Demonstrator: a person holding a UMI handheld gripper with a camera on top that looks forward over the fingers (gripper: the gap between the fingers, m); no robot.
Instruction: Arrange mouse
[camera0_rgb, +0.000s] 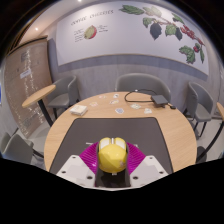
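Observation:
A yellow mouse (112, 155) sits between my two fingers, whose magenta pads (90, 156) press against both of its sides. My gripper (112, 160) is shut on the mouse and holds it above the near edge of a dark grey mat (110, 128) on the round wooden table (60, 130). The mouse's underside is hidden.
A black cable and a small device (150, 98) lie at the table's far right. White items (78, 109) lie at the far left, and a small white object (120, 111) sits beyond the mat. Grey chairs (140, 82) ring the table. A wall with a fruit poster (150, 25) is behind.

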